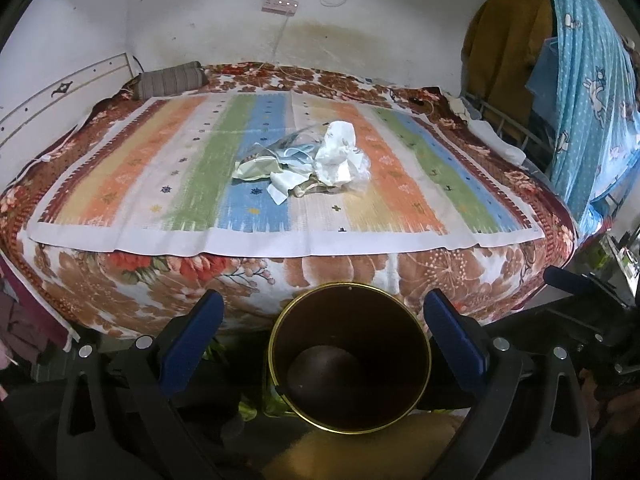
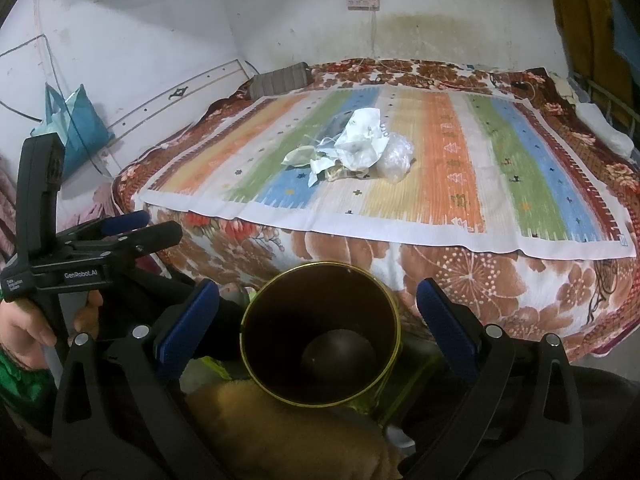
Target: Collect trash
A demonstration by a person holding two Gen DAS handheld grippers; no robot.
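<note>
Two claws gape wide, holding nothing: our left gripper (image 1: 324,344) and right gripper (image 2: 318,330) each frame the dark bin (image 1: 350,360) at 6 o'clock. We see the trash pile (image 1: 308,164) at 12 o'clock, mid-bed on the striped cloth (image 1: 140,184).

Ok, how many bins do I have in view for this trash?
1. A single dark bin with a gold rim stands on the floor at the foot of the bed, looking empty. The trash pile lies mid-bed. Another bin could sit out of frame.
</note>
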